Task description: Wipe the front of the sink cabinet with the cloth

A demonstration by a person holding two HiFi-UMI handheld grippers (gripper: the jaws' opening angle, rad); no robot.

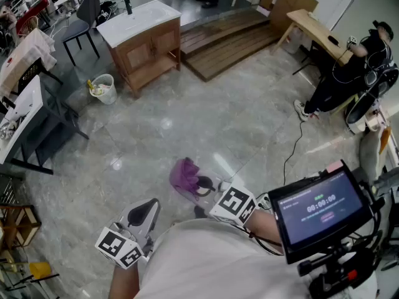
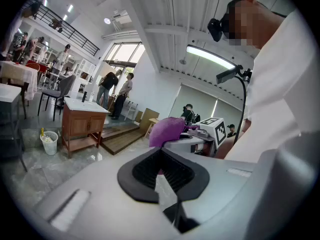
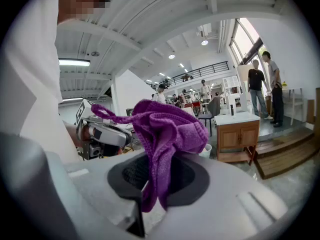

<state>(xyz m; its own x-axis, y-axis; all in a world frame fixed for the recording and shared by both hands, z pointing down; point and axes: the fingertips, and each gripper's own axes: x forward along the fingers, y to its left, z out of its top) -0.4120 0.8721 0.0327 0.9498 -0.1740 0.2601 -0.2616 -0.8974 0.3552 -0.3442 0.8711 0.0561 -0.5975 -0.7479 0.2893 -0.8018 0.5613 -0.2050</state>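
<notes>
The sink cabinet (image 1: 146, 45) is wooden with a white basin top and stands far off across the grey floor; it also shows small in the left gripper view (image 2: 82, 124) and the right gripper view (image 3: 240, 136). A purple cloth (image 1: 185, 174) hangs bunched from my right gripper (image 1: 206, 185), which is shut on it. In its own view the cloth (image 3: 170, 129) drapes out of the right gripper (image 3: 160, 156). My left gripper (image 1: 143, 213) is held low by my body, shut and empty (image 2: 161, 151). From there the cloth (image 2: 167, 129) shows just beyond the jaws.
A white bin (image 1: 103, 88) stands left of the cabinet. A low wooden platform (image 1: 224, 39) lies to its right. A person in black (image 1: 349, 73) leans at a desk at the right. Tables (image 1: 22, 114) line the left. A screen (image 1: 321, 207) sits on my rig.
</notes>
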